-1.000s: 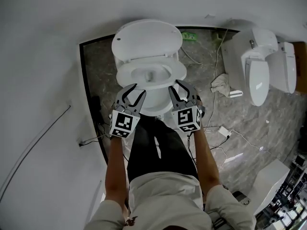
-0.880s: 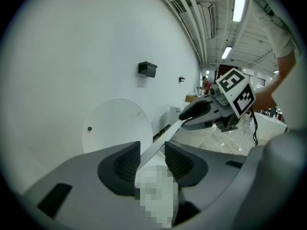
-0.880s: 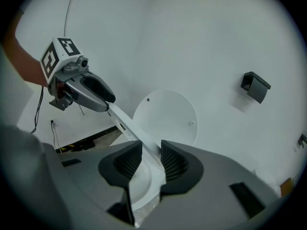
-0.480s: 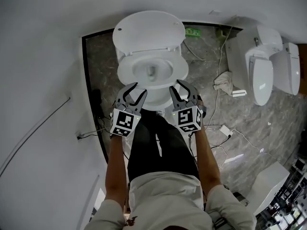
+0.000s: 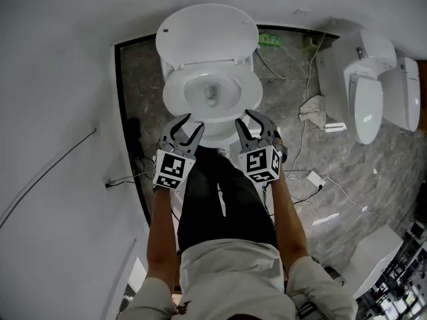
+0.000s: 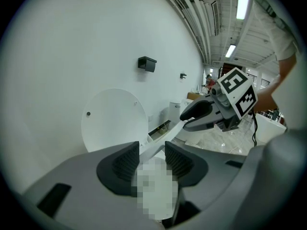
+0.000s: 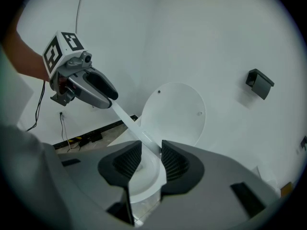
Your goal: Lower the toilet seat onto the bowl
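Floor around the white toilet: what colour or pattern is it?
Grey-brown marbled stone floor, best seen in the head view.

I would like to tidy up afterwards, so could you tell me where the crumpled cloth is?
In the head view, the crumpled cloth lies on the marbled floor at the right, between the central toilet and the second toilet.

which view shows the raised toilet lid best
The head view: the whole outline of the lid shows from above, with nothing covering it. The left gripper view and the right gripper view each show it face-on as an upright white disc against the wall, but its lower edge is hidden in both.
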The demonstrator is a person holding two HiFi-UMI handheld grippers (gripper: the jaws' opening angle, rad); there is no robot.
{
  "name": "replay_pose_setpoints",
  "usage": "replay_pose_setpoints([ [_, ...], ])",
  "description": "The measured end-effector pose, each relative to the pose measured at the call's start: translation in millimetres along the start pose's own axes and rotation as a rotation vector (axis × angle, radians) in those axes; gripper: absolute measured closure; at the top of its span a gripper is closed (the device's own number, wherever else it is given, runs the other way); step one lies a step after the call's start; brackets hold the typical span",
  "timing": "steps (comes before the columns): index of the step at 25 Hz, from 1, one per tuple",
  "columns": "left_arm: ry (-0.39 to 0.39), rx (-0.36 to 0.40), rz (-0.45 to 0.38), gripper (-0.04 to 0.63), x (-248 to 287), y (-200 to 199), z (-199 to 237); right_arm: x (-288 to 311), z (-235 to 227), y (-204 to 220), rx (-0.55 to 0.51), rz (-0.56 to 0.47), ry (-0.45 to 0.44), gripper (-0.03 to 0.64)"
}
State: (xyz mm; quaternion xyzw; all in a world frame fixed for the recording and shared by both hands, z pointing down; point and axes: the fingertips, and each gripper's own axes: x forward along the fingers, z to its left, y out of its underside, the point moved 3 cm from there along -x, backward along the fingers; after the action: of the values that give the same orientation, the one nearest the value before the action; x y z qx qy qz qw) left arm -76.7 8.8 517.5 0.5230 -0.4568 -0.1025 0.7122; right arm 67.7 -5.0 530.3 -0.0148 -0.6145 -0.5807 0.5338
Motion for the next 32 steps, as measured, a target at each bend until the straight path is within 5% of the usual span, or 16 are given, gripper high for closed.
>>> replay_pose_setpoints([
  [32,-0.065,-0.129,-0.001,0.508,-13.3,41.2,-19.3,-8.4,32.9,35.2,-0.002,0.002,-0.051,0.469],
])
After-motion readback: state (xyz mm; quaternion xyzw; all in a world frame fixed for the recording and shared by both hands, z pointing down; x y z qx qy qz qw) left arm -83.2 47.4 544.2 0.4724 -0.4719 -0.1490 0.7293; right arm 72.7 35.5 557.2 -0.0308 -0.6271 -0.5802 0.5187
